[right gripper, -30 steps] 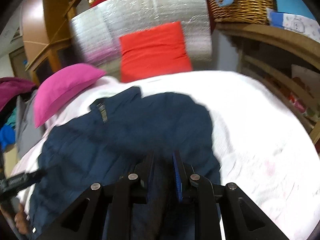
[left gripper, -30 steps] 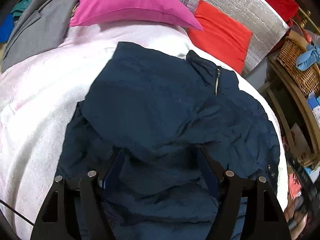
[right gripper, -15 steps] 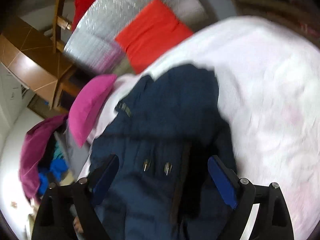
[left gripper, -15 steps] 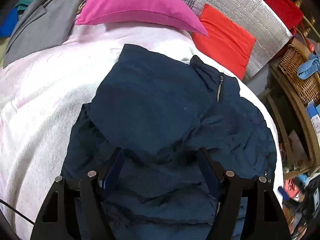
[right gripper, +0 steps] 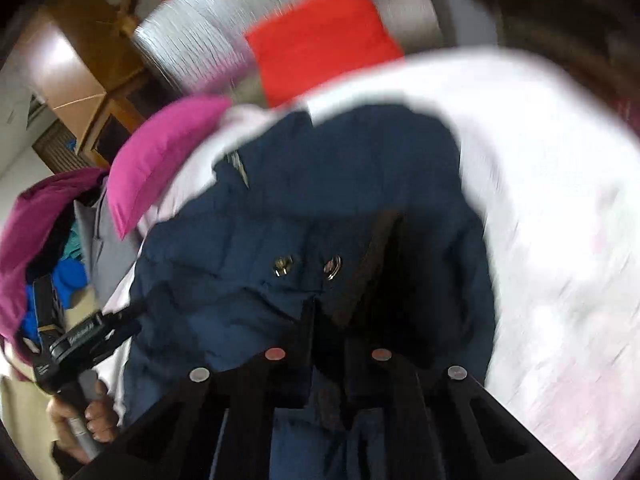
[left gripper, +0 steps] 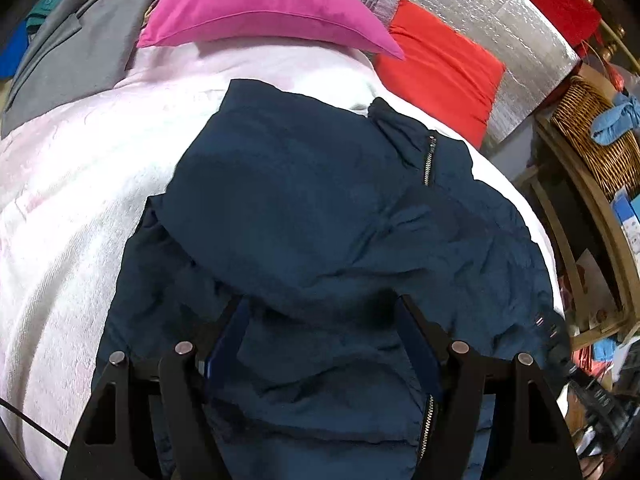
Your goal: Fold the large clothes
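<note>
A navy blue jacket (left gripper: 320, 200) lies crumpled on a white bedspread (left gripper: 60, 200), its collar zip (left gripper: 430, 160) towards the pillows. My left gripper (left gripper: 320, 304) is open low over the jacket's near part, and a loose fold of fabric bulges between its fingers. In the blurred right wrist view the jacket (right gripper: 320, 200) shows two metal snaps (right gripper: 284, 266). Just below them my right gripper (right gripper: 330, 312) is shut on the jacket's dark front edge. At the left of that view a hand (right gripper: 88, 412) holds the left gripper's handle (right gripper: 80, 340).
A pink pillow (left gripper: 260, 4), a red cushion (left gripper: 440, 68) and a silver foil panel (left gripper: 480, 12) line the bed's far end. A grey garment (left gripper: 68, 52) lies at the far left. A wooden shelf with a wicker basket (left gripper: 600, 140) stands on the right.
The right gripper was shut on fabric, opened wide, then shut again on the jacket's edge near the snaps, and it rolled. The left gripper stayed open over the jacket.
</note>
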A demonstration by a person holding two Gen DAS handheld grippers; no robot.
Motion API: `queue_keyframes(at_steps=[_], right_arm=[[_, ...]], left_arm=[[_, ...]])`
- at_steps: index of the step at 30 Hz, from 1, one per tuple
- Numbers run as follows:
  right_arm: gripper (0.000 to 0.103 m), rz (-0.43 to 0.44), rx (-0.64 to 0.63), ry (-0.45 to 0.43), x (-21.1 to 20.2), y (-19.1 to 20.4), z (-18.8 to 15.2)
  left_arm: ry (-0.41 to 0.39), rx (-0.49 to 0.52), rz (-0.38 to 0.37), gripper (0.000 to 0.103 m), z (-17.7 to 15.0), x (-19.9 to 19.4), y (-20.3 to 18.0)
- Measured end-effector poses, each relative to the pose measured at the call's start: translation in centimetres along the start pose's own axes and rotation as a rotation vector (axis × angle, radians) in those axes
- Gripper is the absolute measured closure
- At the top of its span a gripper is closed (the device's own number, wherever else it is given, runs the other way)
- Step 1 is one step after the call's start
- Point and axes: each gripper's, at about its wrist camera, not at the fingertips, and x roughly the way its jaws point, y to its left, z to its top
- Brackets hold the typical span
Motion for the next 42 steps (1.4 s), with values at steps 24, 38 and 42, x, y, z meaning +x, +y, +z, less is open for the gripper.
queue_keyframes(at_steps=[24, 38, 42], right_arm=[[0.018, -0.155, 0.104, -0.176, 0.1, -1.5, 3.6], [0.028, 0.145, 0.309, 0.004, 0.8, -2.1, 0.6], [0.046, -0.026, 0.158, -0.097, 0.3, -0.4, 1.5]], left_arm=[[-0.01, -0.02, 0.027, 0.028, 0.7, -1.1, 2.7], [-0.223, 0.015, 0.345, 0.028, 3.2, -4.0, 4.8], [-0.181, 0.052, 0.352, 0.027, 3.4, -2.4, 4.3]])
